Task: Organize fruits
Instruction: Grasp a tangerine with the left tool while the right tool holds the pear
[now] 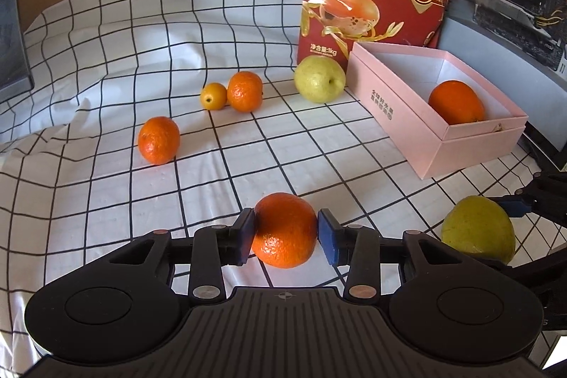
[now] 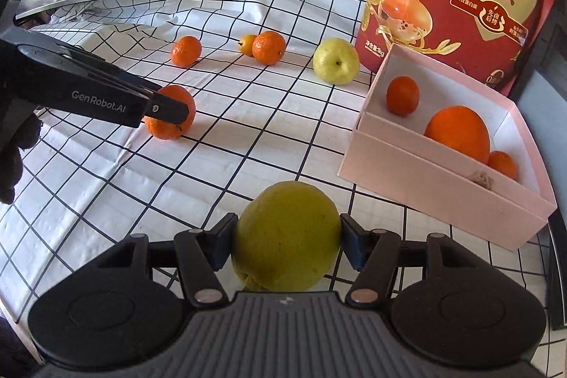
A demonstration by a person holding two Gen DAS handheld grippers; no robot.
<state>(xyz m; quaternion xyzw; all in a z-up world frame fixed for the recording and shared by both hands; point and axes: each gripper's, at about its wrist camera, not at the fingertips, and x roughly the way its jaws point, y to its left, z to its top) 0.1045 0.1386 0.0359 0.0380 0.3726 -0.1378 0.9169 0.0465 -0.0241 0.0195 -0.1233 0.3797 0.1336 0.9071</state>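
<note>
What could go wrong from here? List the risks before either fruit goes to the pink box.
1. The left gripper meets the orange only at its rounded sides with narrow pads; it may slip or roll out when lifted.
2. The right gripper holds a wide yellow-green fruit; it could pop free over the cloth.
3. The pink box already holds a large orange and two small ones, so dropped fruit may bounce off them.
</note>
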